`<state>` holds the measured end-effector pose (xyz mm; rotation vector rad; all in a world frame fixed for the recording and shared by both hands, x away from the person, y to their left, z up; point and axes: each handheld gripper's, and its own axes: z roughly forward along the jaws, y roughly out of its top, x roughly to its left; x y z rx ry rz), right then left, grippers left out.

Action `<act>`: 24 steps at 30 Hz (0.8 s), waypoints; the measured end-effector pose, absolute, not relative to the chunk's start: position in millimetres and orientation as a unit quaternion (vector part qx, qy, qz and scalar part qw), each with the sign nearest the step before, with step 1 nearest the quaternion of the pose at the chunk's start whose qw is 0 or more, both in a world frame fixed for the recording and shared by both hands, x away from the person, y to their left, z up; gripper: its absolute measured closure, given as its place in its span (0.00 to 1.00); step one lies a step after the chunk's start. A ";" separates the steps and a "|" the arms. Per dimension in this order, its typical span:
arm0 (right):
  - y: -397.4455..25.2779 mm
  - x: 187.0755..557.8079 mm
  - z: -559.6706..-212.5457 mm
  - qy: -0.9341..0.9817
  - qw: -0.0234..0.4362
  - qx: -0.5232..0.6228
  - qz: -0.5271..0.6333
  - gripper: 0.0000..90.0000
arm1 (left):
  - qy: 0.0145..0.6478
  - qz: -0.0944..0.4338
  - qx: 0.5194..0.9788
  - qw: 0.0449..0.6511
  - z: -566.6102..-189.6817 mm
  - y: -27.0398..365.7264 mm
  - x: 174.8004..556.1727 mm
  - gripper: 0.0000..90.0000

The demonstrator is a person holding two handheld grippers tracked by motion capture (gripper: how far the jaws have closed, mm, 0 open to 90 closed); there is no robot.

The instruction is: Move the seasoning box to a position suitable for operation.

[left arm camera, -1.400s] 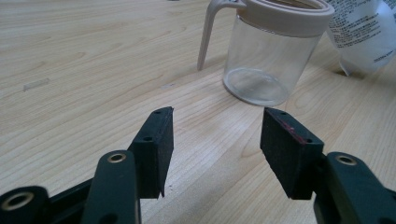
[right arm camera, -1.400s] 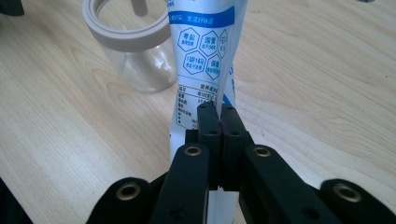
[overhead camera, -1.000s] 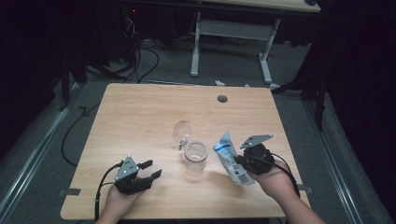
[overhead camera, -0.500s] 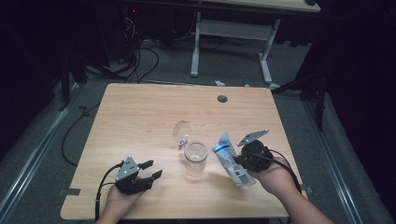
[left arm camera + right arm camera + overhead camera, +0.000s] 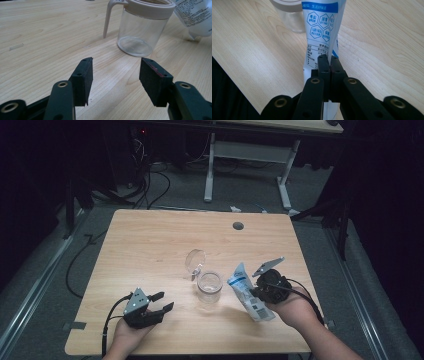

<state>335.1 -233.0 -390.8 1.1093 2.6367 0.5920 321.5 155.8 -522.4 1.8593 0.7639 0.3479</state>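
At the near edge of the wooden table [image 5: 150, 245], the left gripper [image 5: 161, 302] is resting low over the wood in the person's left hand [image 5: 127, 335], its jaws standing wide apart with nothing between them. In the left gripper view the two black pads [image 5: 83, 80] are framing bare wood, and the clear jar [image 5: 141, 27] is sitting a little way beyond them, upright, with a pale plastic rim and a thin handle hanging down its side.

On the other side, the right gripper [image 5: 257, 292] is clamping a white and blue packet [image 5: 247, 290], held in the person's right hand [image 5: 295, 312]. In the right gripper view the jaws are pressing together on the packet [image 5: 322, 37], pinching its lower part flat, while the printed top is rising beyond them toward the jar [image 5: 289, 15].

In the high view the packet is leaning just to the right of the jar [image 5: 209, 287], close beside it; I cannot tell whether they are touching. A round clear lid [image 5: 195, 260] is standing just behind the jar. Farther off, a small dark hole [image 5: 238, 226] is showing near the far edge of the table.
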 end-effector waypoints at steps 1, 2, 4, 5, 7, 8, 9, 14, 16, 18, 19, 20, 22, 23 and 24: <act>-232.5 334.7 -390.1 0.897 0.110 0.378 0.200 1.00 | 0.318 0.146 0.777 0.523 -522.4 155.6 321.4 0.50; -232.3 334.6 -389.6 0.897 0.109 0.378 0.200 1.00 | 0.316 0.146 0.779 0.522 -522.2 155.4 321.3 0.50; -232.1 334.3 -387.9 0.898 0.111 0.376 0.200 1.00 | 0.311 0.146 0.776 0.530 -522.2 154.3 319.8 0.50; -232.0 334.0 -386.9 0.898 0.111 0.377 0.200 1.00 | 0.306 0.146 0.775 0.533 -521.5 153.6 318.6 0.50; -232.0 333.3 -385.1 0.897 0.113 0.377 0.201 1.00 | 0.298 0.150 0.776 0.536 -520.7 151.0 316.3 0.50; -232.1 332.8 -384.2 0.897 0.114 0.377 0.201 1.00 | 0.295 0.150 0.778 0.534 -520.9 148.9 315.4 0.50; -231.6 332.0 -383.5 0.896 0.114 0.379 0.201 1.00 | 0.294 0.149 0.779 0.534 -521.1 147.4 314.9 0.50; -230.8 331.1 -381.2 0.897 0.113 0.377 0.201 1.00 | 0.282 0.146 0.785 0.532 -522.9 138.2 311.2 0.49; -230.3 331.0 -380.2 0.895 0.107 0.381 0.204 1.00 | 0.279 0.146 0.786 0.532 -522.7 135.8 309.8 0.49; -229.9 331.0 -379.3 0.895 0.104 0.381 0.205 1.00 | 0.275 0.143 0.788 0.532 -522.5 133.9 308.9 0.49; -229.2 330.8 -378.6 0.896 0.104 0.382 0.202 1.00 | 0.274 0.141 0.789 0.531 -522.1 133.4 308.4 0.49; -228.7 330.8 -378.0 0.896 0.102 0.382 0.202 1.00 | 0.272 0.142 0.789 0.532 -522.1 132.6 307.8 0.49; -228.0 330.9 -376.1 0.896 0.101 0.383 0.199 1.00 | 0.271 0.141 0.789 0.533 -522.2 131.3 307.0 0.49; -227.5 330.9 -375.0 0.897 0.100 0.383 0.198 1.00 | 0.270 0.141 0.790 0.532 -522.2 130.8 306.6 0.49; -227.0 330.9 -373.7 0.897 0.102 0.383 0.196 1.00 | 0.268 0.141 0.790 0.533 -522.1 130.5 306.3 0.49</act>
